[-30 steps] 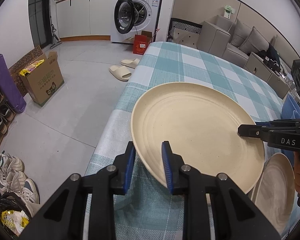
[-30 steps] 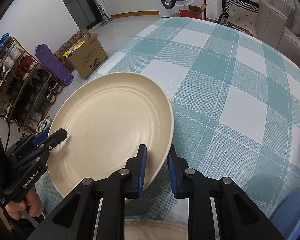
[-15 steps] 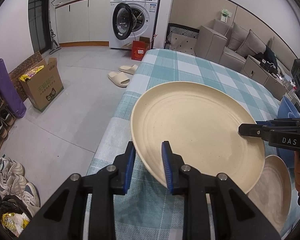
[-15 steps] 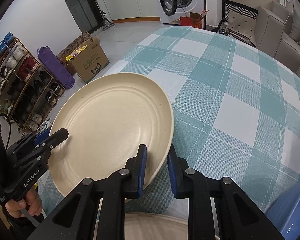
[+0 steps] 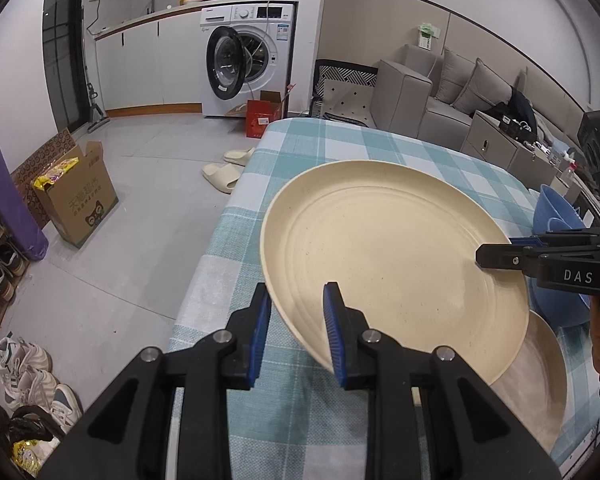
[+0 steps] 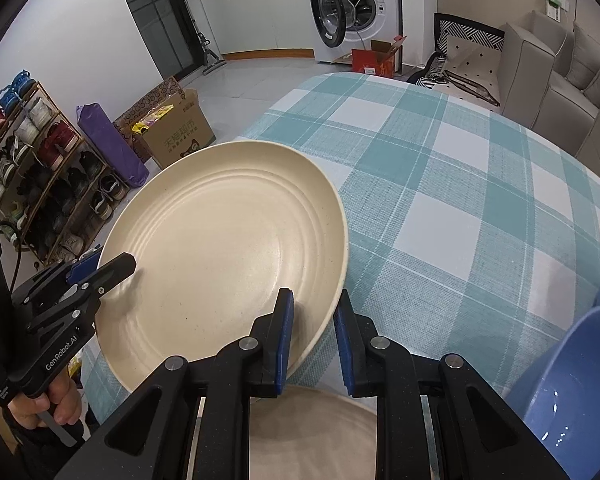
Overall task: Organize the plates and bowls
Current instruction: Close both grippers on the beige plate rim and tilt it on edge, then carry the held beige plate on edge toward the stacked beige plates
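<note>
Teal checked tablecloth (image 6: 440, 208); washing machine (image 5: 246, 58), possibly a sofa (image 5: 452, 92) behind.

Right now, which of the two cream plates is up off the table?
The larger cream plate, clamped at opposite rims by the left gripper and right gripper. The other cream plate lies below it on the tablecloth.

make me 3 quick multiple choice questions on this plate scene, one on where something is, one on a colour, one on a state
1. Where is the second cream plate?
A. on the floor
B. below the lifted cream plate, on the table
C. on the sofa

2. What colour is the bowl?
A. red
B. green
C. blue

3. How is the lifted cream plate held?
A. left gripper and right gripper each clamp its rim
B. one gripper only
C. lying flat, untouched

Answers: 1 B, it shows under the lifted plate's near edge. 2 C, blue at the table's right. 3 A, pads pinch opposite rims in both views.
</note>
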